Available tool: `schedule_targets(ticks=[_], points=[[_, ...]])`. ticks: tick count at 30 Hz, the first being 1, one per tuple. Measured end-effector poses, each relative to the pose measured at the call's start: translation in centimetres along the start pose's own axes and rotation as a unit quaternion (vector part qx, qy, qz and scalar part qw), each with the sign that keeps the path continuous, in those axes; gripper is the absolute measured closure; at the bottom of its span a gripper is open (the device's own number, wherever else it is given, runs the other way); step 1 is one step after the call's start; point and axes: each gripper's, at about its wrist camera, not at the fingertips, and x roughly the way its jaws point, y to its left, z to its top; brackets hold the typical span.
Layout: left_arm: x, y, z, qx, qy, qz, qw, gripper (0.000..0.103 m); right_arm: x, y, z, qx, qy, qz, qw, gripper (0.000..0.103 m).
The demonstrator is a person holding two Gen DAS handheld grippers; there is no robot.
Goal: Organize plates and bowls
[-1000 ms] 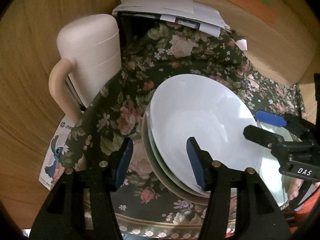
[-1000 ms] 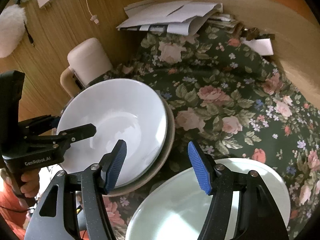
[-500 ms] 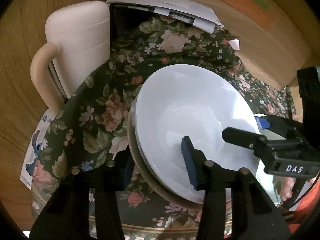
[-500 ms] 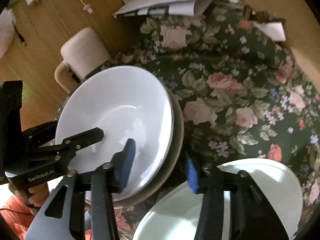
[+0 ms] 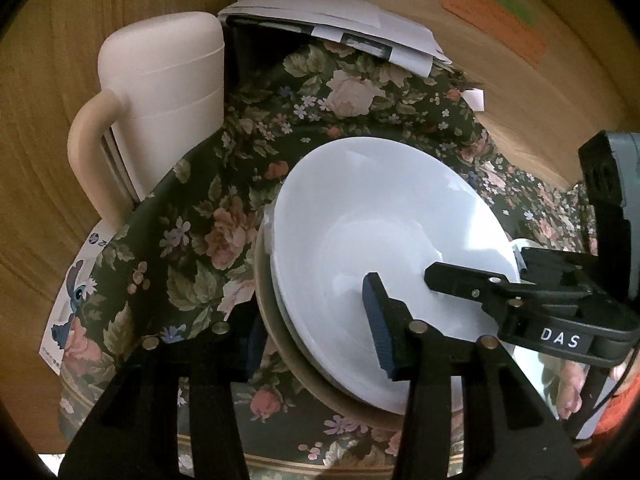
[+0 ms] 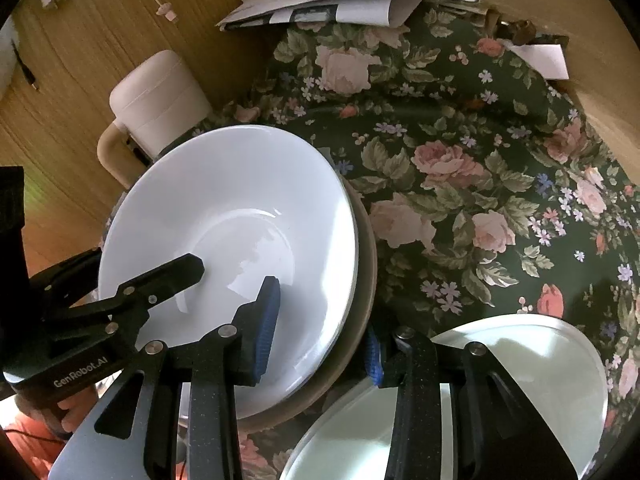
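A stack of dishes stands on the floral tablecloth point(image 6: 460, 128): a white bowl point(image 5: 380, 220) point(image 6: 240, 208) on top, a pale green rim under it, and a tan plate point(image 5: 288, 364) point(image 6: 366, 248) at the bottom. My left gripper point(image 5: 312, 320) straddles the stack's near-left rim. One pad lies inside the bowl and the other outside under the rim, clamped on it. My right gripper point(image 6: 320, 312) straddles the near-right rim in the same way; its jaws are closing, with the pads against the stack. Each gripper shows in the other's view: the right gripper point(image 5: 476, 268) and the left gripper point(image 6: 140, 264).
A pale green plate point(image 6: 520, 380) lies close to the right of the stack. A cream jug with a handle point(image 5: 164, 92) stands at the table's left edge, and loose papers point(image 5: 328, 24) lie at the back. A wooden wall curves round the far side. A hand point(image 6: 68, 416) holds the left gripper.
Both grippers have come forward over the stack's rim from opposite sides. Their jaws have narrowed from wide open onto the rim.
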Motion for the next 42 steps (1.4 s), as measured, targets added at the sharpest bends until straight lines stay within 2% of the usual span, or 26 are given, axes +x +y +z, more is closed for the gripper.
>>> schedule_targets(ticks=[13, 27, 42], points=[[-0.8, -0.8, 0.1, -0.006, -0.004, -0.004, 1.0, 0.058, -3.6, -1.0, -0.1, 0.015, -0.054, -0.001, 0.998, 0.069], [-3.3, -4.8, 1.1, 0.02, -0.032, -0.029, 0.9989, 0.058, -8.9, -2.3, -1.5, 0.032, -0.111, -0.024, 0.993, 0.069], [-4.3, -9.0, 1.4, 0.057, -0.042, -0.061, 0.9957, 0.058, -12.7, -4.6, -3.9, 0.059, -0.141, -0.045, 0.987, 0.069]])
